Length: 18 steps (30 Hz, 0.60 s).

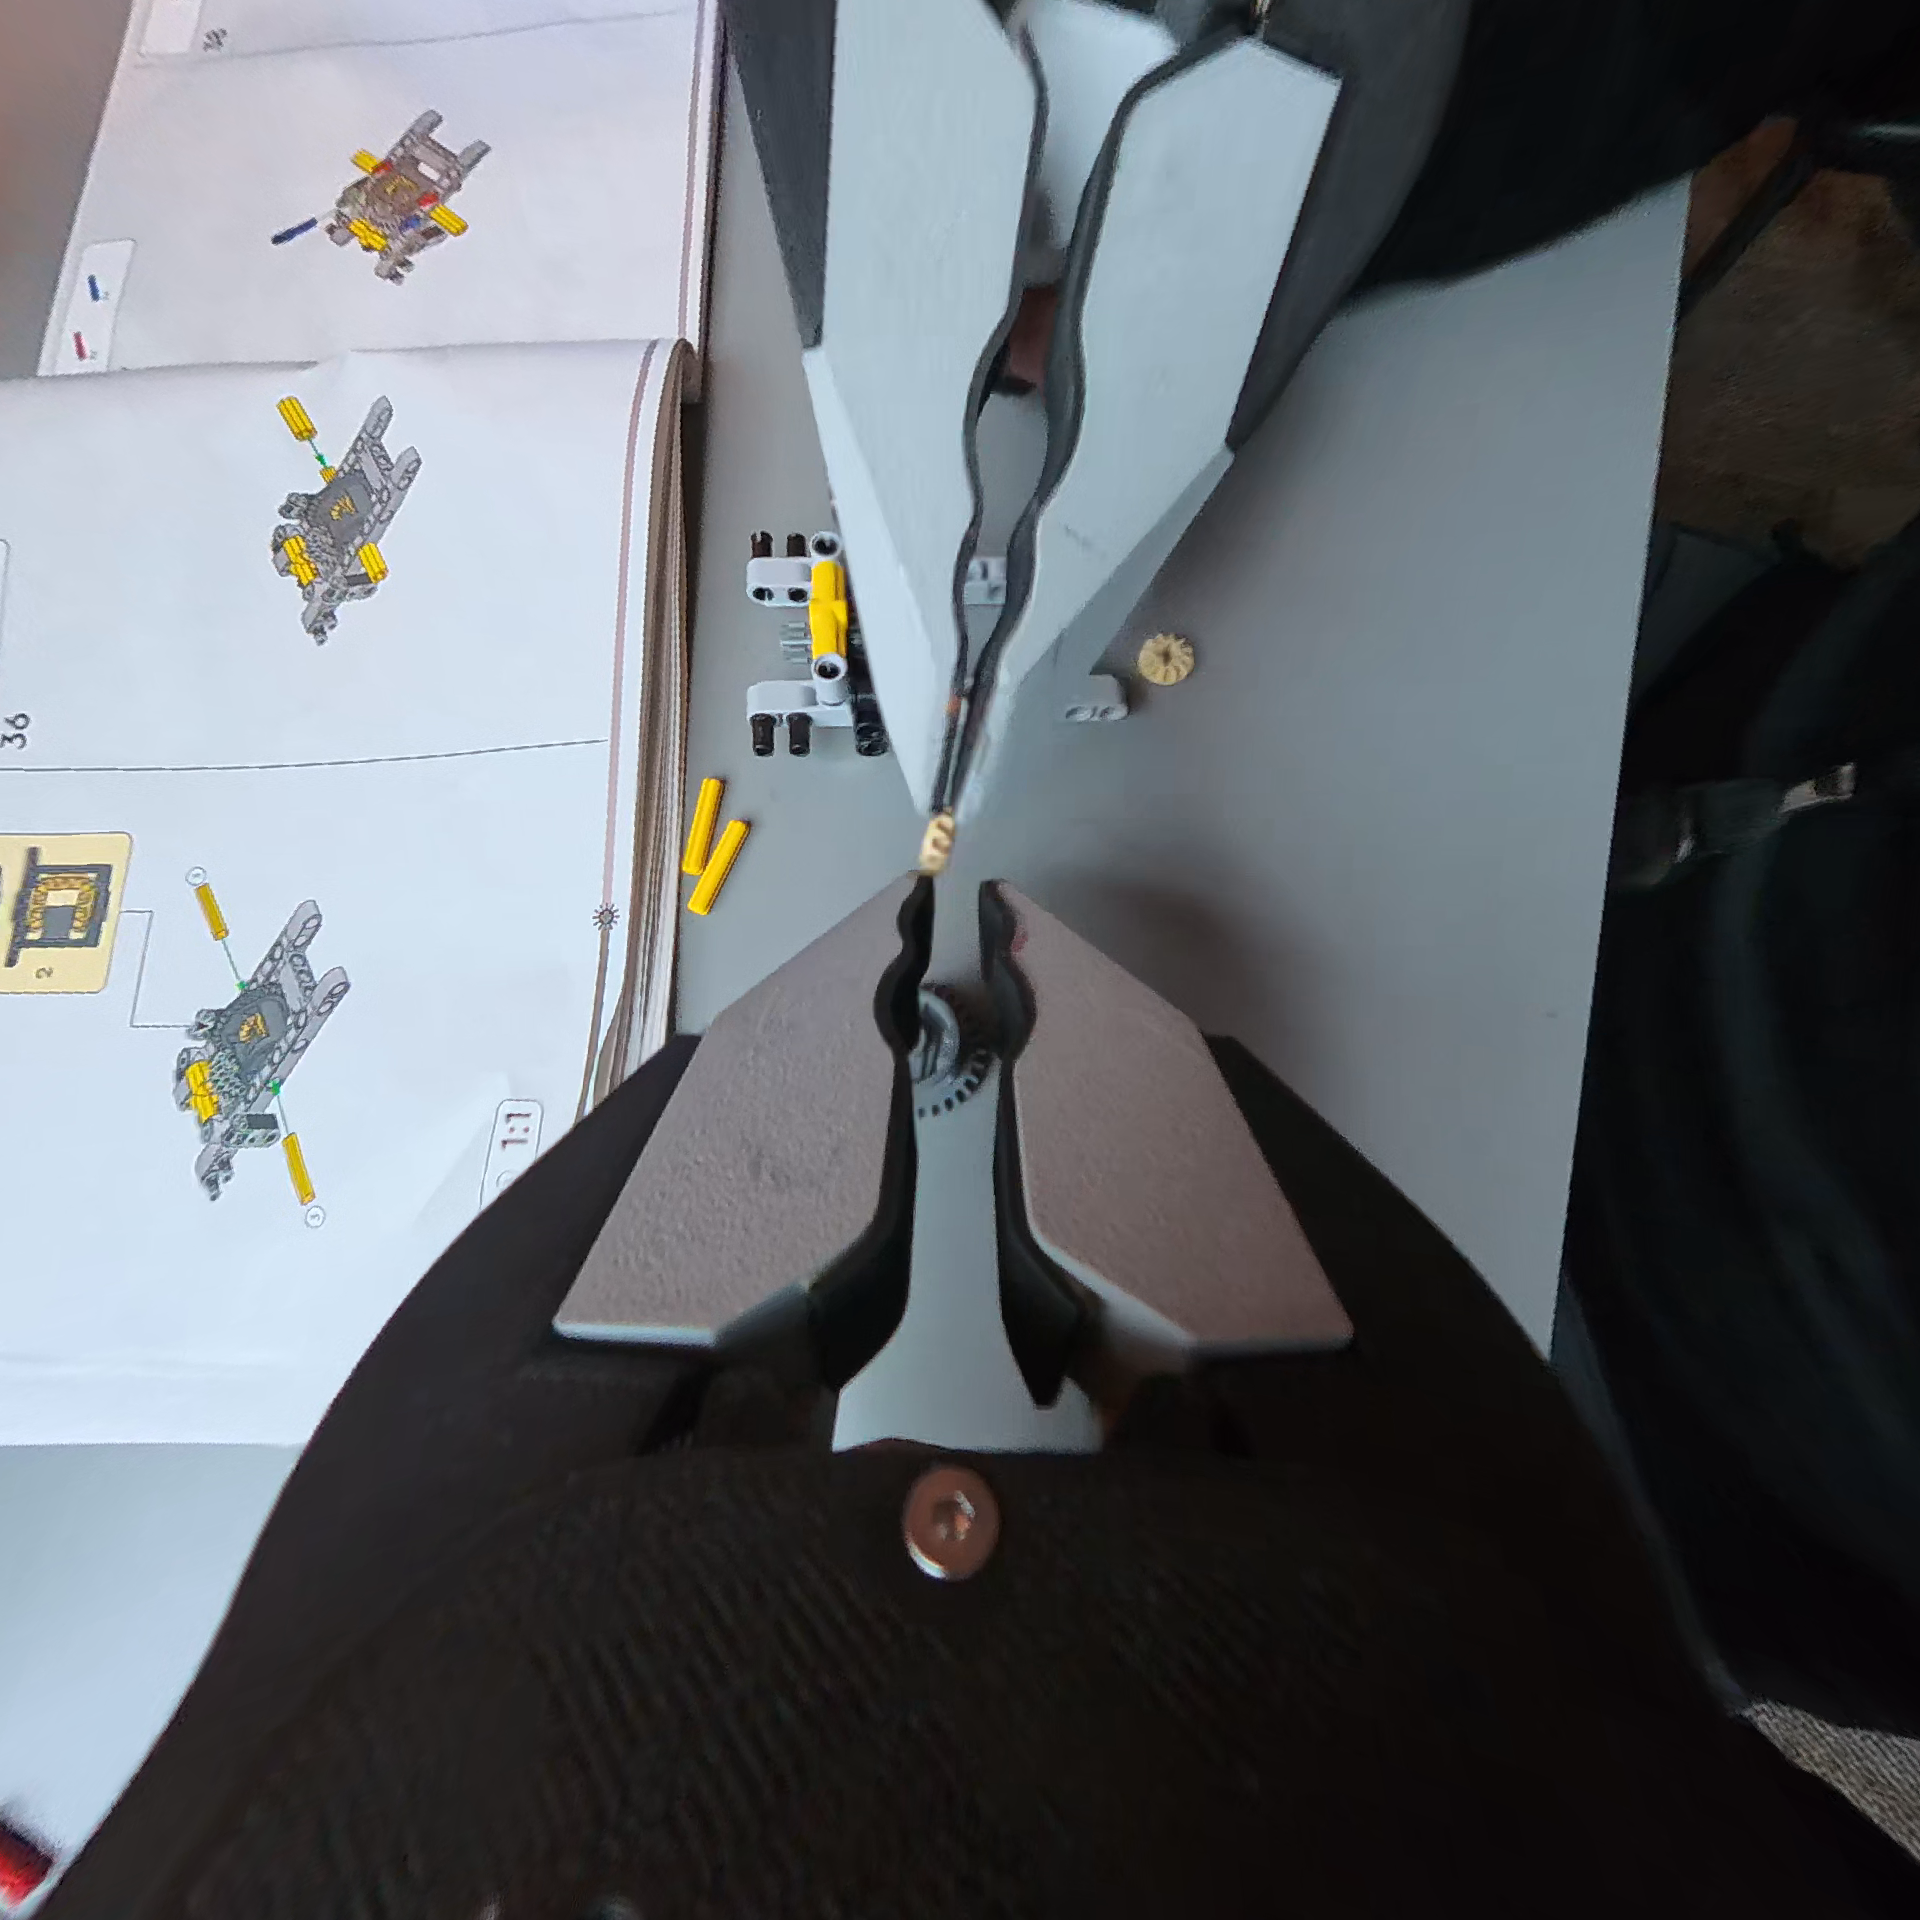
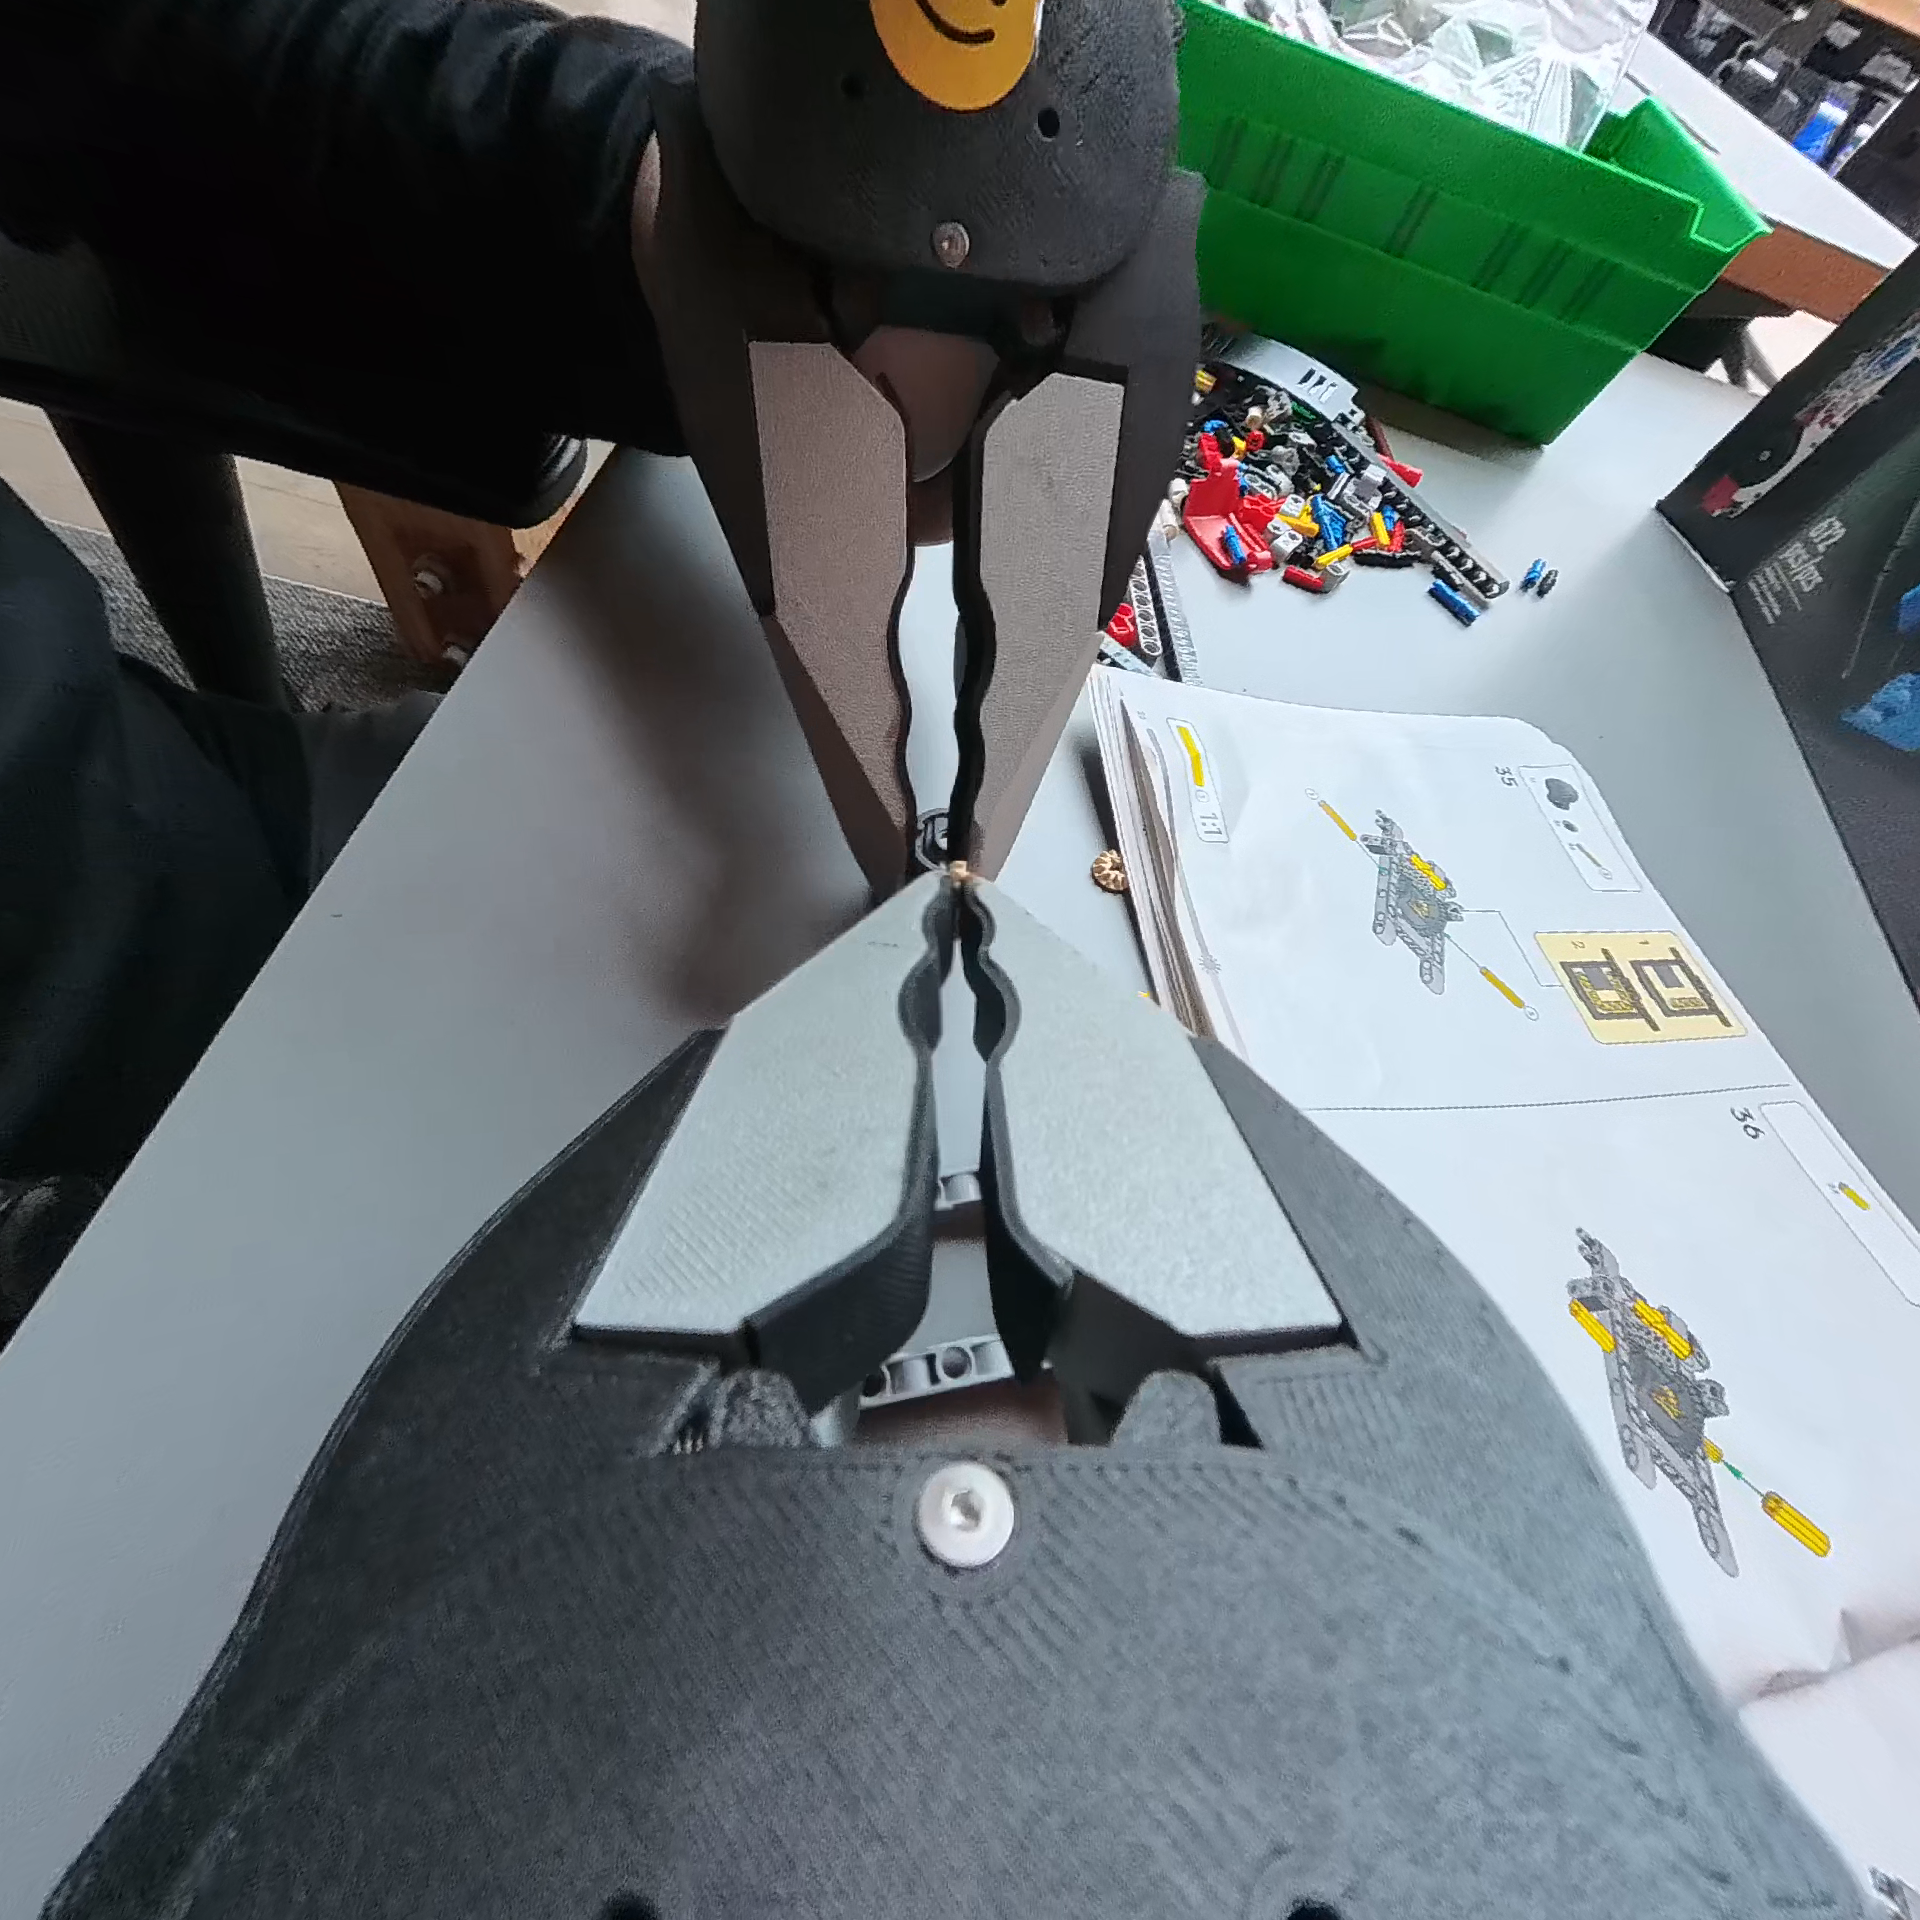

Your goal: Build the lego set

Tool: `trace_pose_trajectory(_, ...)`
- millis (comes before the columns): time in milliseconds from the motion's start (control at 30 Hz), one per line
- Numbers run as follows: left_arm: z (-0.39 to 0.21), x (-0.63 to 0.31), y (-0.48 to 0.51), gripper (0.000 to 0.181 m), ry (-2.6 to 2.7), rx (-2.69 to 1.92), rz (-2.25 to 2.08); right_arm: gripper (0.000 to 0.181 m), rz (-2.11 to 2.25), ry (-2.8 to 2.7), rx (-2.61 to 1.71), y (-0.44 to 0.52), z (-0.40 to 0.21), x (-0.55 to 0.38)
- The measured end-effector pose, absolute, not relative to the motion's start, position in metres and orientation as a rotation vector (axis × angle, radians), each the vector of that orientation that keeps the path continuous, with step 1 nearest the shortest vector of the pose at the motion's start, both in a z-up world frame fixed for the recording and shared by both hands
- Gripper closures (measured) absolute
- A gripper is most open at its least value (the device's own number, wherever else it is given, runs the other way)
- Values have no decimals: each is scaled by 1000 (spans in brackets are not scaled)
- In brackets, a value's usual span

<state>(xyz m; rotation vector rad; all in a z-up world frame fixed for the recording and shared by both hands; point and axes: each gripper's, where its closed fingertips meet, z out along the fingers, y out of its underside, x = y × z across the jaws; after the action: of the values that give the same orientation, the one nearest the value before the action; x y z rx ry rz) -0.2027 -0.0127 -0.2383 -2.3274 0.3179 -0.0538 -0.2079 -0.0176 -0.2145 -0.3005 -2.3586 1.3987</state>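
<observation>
My right gripper (image 2: pixel 961 883) is shut on a small tan gear (image 2: pixel 958 871) at its very tips. In the left wrist view it comes down from the top (image 1: pixel 940 821) with the tan gear (image 1: pixel 938 840) sticking out. My left gripper (image 1: pixel 954 885) points at it tip to tip. Its jaws stand a little apart and grip a dark grey toothed gear piece (image 1: pixel 948 1039) in the pads' hollow. The left gripper (image 2: pixel 940 847) also shows from above in the right wrist view. A partly built grey frame (image 1: pixel 805 644) with a yellow connector lies on the grey table (image 1: pixel 1351 935).
An open instruction booklet (image 1: pixel 312 727) lies left of the grippers, with two yellow axles (image 1: pixel 712 857) at its edge. A second tan gear (image 1: pixel 1166 660) and a small grey beam (image 1: pixel 1096 712) lie nearby. A pile of loose parts (image 2: pixel 1320 499), a green bin (image 2: pixel 1455 239) and a black box (image 2: pixel 1829 499) stand beyond. Less than 4 cm separates the two grippers' tips.
</observation>
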Motion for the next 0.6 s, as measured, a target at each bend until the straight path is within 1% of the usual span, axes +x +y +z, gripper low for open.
trace_pose_trajectory(33,-238,-204,-13,181,325,-2331,-41,181,1415,-2351,-309,-17,-212,-208)
trace_pose_trajectory(133,-235,-202,-9,181,317,-2301,-39,181,1453,-2349,-336,-16,-210,-209)
trace_pose_trajectory(333,-241,-214,-12,181,239,-2350,-18,181,1308,-2387,-383,0,-226,-220)
trace_pose_trajectory(500,-234,-224,-21,181,236,-2353,58,181,1325,-2379,-425,8,-224,-223)
trace_pose_trajectory(533,-231,-224,-23,178,229,-2347,33,181,1315,-2374,-428,11,-225,-224)
trace_pose_trajectory(600,-228,-219,-28,158,206,-2350,-78,181,1291,-2360,-437,17,-225,-226)
